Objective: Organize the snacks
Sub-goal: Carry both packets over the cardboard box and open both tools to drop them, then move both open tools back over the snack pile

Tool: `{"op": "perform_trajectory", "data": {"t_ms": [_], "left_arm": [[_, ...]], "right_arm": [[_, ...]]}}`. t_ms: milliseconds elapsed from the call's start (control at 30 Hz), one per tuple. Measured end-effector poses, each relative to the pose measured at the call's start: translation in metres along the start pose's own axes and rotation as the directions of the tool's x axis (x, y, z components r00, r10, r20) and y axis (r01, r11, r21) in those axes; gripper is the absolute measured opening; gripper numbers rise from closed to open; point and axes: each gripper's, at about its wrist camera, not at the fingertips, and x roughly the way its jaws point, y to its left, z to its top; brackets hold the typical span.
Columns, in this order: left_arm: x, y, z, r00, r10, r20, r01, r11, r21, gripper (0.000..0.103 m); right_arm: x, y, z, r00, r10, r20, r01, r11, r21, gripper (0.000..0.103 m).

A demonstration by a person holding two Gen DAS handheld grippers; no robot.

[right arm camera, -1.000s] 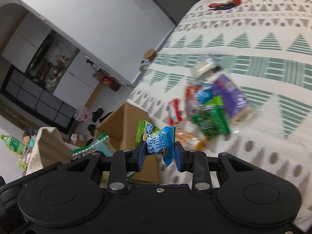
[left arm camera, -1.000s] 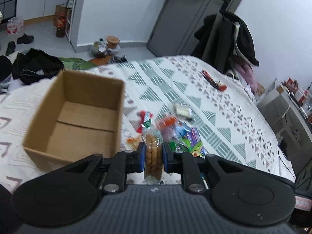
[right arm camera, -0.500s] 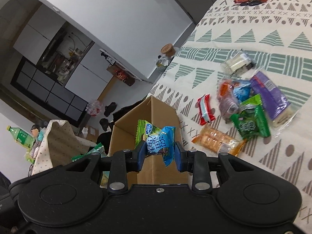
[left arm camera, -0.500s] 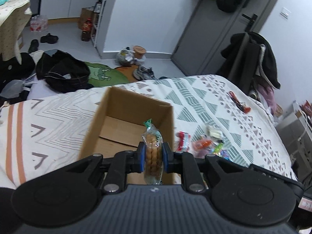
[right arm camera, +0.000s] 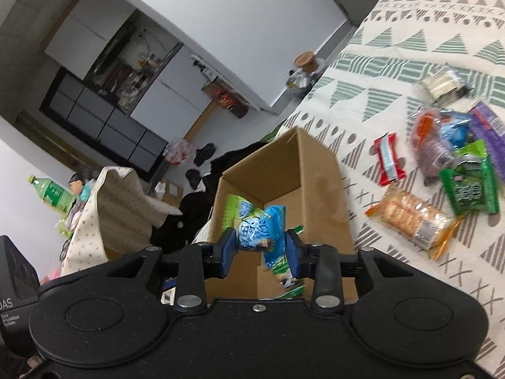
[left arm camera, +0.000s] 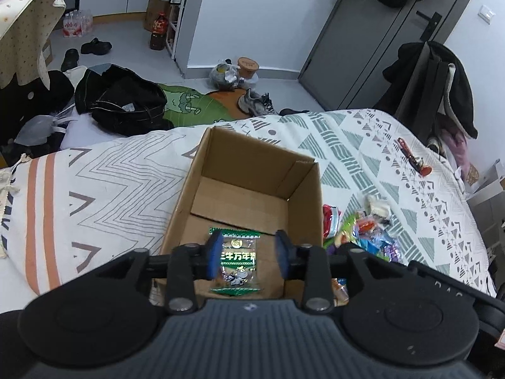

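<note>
Dropping snacks into the cardboard box [left arm camera: 252,189] looks like the step in hand. The left gripper [left arm camera: 247,254] hangs over the box's near end with its blue pads spread wide and nothing between them; a green snack packet [left arm camera: 237,260] lies flat on the box floor directly below that gap. No other snack shows inside from this view, though the gripper body hides the near corner.

The right gripper [right arm camera: 261,251] is pinched tight on a blue and green snack packet [right arm camera: 262,225], crumpled at the waist between the pads, and held at the box's near rim, tilted so the box [right arm camera: 315,170] sits ahead and slightly right of it. Whether the packet is fully over the opening is hard to judge from this skewed angle.

Next, the right gripper probably needs to carry forward over the opening and spread its pads, while the left swings right toward the loose pile of snacks [left arm camera: 372,237] on the bed [left arm camera: 378,145] just beside the box, where a biscuit pack [right arm camera: 410,218] and a red wrapper [right arm camera: 389,159] wait.
</note>
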Motion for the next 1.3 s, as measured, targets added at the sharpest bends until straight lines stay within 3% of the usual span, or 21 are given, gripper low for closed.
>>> {"op": "perform_trajectory", "data": {"t_ms": [100, 167, 233, 333, 700, 800, 1300], "left_arm": [[-0.002, 0.001, 0.001, 1.000, 0.003, 0.004, -0.003, 1.000, -0.001, 0.052], [-0.003, 0.001, 0.002, 1.000, 0.012, 0.004, -0.012, 1.000, -0.004, 0.060], [-0.005, 0.001, 0.002, 1.000, 0.021, 0.006, -0.021, 1.000, -0.006, 0.066], [-0.008, -0.003, 0.001, 0.999, 0.037, 0.013, -0.037, 0.999, 0.001, 0.075], [-0.013, -0.032, -0.008, 1.000, -0.014, 0.016, 0.013, 0.999, 0.048, 0.080], [-0.017, -0.042, -0.012, 1.000, -0.016, 0.027, 0.014, 0.998, 0.069, 0.086], [-0.018, -0.094, -0.027, 0.997, -0.072, 0.022, 0.070, 0.993, 0.100, 0.090]], "right_arm": [[-0.003, -0.001, 0.000, 1.000, -0.013, 0.012, 0.013, 1.000, 0.006, 0.056], [-0.006, -0.004, 0.000, 0.999, -0.034, 0.021, 0.034, 0.999, 0.015, 0.059], [-0.012, -0.007, 0.001, 0.998, -0.051, 0.036, 0.050, 0.998, 0.035, 0.076], [-0.023, -0.007, 0.003, 0.993, -0.090, 0.072, 0.087, 0.996, 0.035, 0.089], [-0.067, -0.012, 0.015, 0.978, -0.180, 0.110, 0.179, 0.984, 0.021, 0.097], [-0.081, -0.015, 0.019, 0.972, -0.199, 0.125, 0.199, 0.980, 0.017, 0.103], [-0.114, -0.041, 0.044, 0.958, -0.271, 0.096, 0.274, 0.962, -0.014, 0.103]]}}
